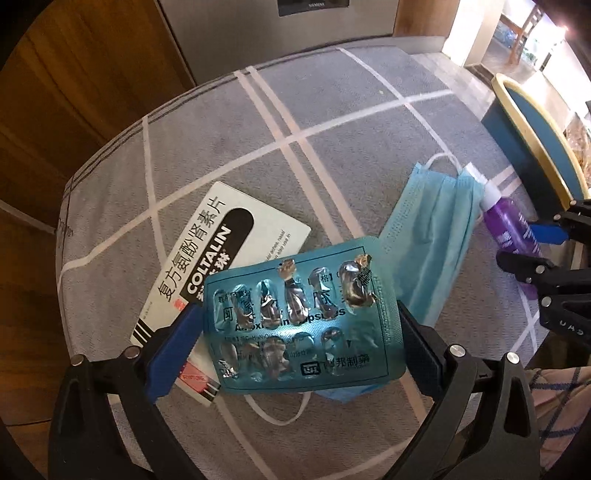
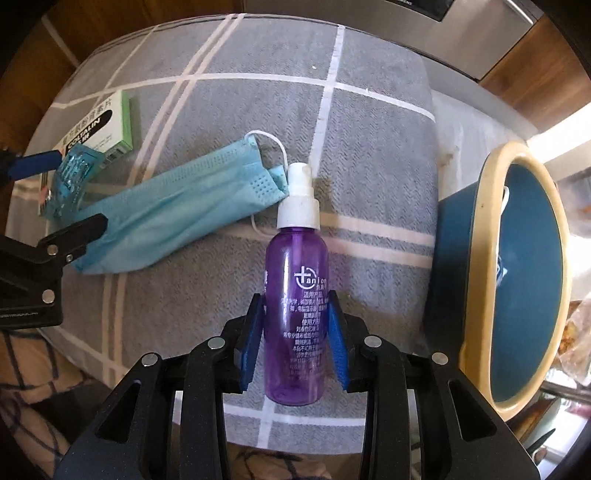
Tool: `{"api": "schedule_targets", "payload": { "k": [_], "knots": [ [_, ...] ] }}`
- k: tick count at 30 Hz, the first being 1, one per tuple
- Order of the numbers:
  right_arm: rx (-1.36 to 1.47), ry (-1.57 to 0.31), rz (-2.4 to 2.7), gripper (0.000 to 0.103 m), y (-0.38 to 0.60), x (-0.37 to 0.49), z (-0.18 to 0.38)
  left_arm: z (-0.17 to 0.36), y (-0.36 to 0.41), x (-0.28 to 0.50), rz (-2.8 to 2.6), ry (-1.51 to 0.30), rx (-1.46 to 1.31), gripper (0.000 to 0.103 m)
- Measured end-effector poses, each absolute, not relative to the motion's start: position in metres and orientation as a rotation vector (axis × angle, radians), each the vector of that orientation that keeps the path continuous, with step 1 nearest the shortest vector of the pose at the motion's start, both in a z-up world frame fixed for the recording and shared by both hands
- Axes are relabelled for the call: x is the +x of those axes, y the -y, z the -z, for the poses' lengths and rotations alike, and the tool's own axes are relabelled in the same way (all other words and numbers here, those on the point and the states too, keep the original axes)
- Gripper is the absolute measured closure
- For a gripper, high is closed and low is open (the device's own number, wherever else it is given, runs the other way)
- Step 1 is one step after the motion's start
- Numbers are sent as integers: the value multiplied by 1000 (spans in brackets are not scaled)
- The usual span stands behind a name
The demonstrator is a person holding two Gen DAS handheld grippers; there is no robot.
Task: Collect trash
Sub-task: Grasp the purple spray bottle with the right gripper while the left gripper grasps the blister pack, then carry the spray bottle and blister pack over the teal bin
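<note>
My left gripper (image 1: 295, 325) is shut on a used teal blister pack (image 1: 301, 325) and holds it above the grey checked tablecloth (image 1: 221, 147). Under it lie a white Coltalin medicine box (image 1: 229, 240) and a light blue face mask (image 1: 424, 243). My right gripper (image 2: 295, 325) is shut on a purple spray bottle (image 2: 297, 295) with a white pump top, lying on the cloth. The right wrist view also shows the mask (image 2: 177, 218), the box (image 2: 107, 122), the blister pack (image 2: 70, 177) and the left gripper's fingers (image 2: 74, 236).
A blue bin with a cream rim (image 2: 517, 277) stands open off the table's right edge; it also shows in the left wrist view (image 1: 532, 147). A steel appliance (image 1: 277, 33) and wooden cabinets (image 1: 85, 74) stand behind the table.
</note>
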State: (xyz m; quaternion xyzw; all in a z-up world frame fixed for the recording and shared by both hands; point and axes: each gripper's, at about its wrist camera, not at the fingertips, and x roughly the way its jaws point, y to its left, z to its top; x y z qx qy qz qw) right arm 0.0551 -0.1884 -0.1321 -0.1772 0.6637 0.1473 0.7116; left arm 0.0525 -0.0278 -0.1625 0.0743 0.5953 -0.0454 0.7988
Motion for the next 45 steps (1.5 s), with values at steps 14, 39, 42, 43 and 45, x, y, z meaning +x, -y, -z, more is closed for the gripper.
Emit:
{"api": "schedule_targets", "payload": {
  "k": [14, 39, 42, 43, 45],
  "knots": [
    [-348, -1411, -327, 69, 184, 55, 101, 111, 18, 52, 131, -1199, 95, 72],
    [-61, -1168, -198, 70, 265, 80, -1, 39, 71, 46, 308, -978, 129, 73],
    [-52, -1135, -147, 70, 296, 86, -15, 40, 89, 44, 345, -971, 139, 73],
    [-45, -1135, -125, 70, 308, 89, -18, 40, 94, 45, 362, -968, 139, 73],
    [-53, -1128, -93, 70, 326, 90, -20, 39, 108, 44, 396, -965, 145, 73]
  ]
}}
